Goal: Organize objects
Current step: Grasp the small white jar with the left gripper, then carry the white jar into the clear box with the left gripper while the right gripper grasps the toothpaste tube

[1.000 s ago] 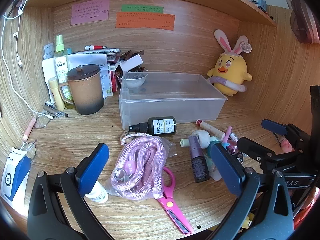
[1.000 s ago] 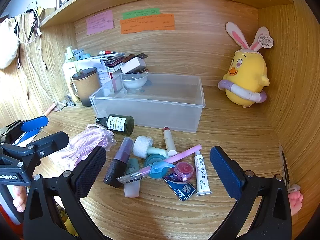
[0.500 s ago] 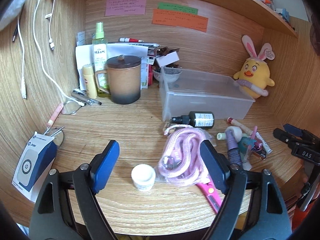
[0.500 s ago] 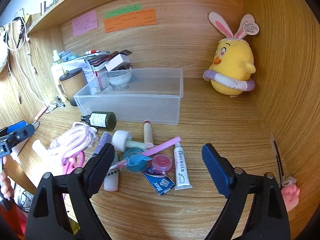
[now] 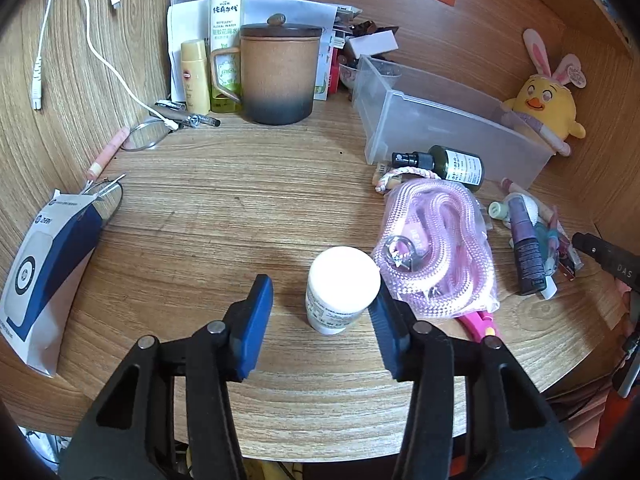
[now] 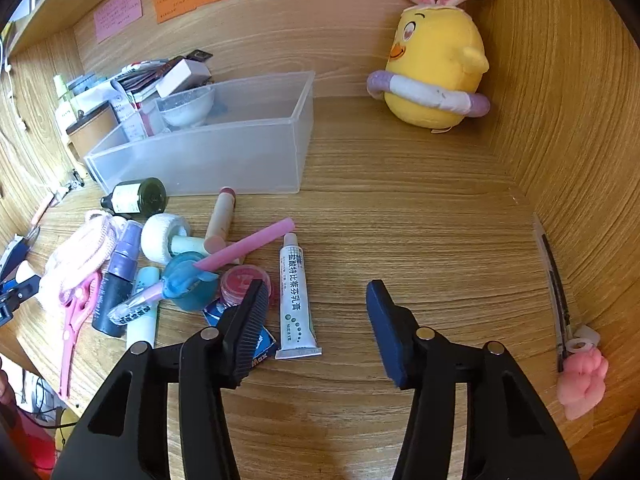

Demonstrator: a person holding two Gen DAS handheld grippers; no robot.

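Observation:
A small white jar [image 5: 342, 289] stands upright on the desk between the fingers of my open left gripper [image 5: 322, 316]; the right pad is close to it, the left pad apart. A bagged pink rope [image 5: 436, 244] lies just right of the jar. A clear plastic bin [image 5: 448, 124] sits behind, also in the right wrist view [image 6: 208, 148]. My right gripper [image 6: 316, 320] is open above a white ointment tube [image 6: 295, 300], beside a pile of small cosmetics [image 6: 180, 268].
A brown lidded mug [image 5: 280, 72] and bottles [image 5: 226, 20] stand at the back left. A blue-white box [image 5: 44, 272] lies at the left edge. A dark green spray bottle [image 5: 444, 162] lies before the bin. A yellow plush chick [image 6: 434, 68] sits back right. Pink scissors [image 6: 74, 320] lie left.
My left gripper has moved left and down so the white jar now stands between its fingers. My right gripper has lowered toward the ointment tube. Both jaws have narrowed slightly.

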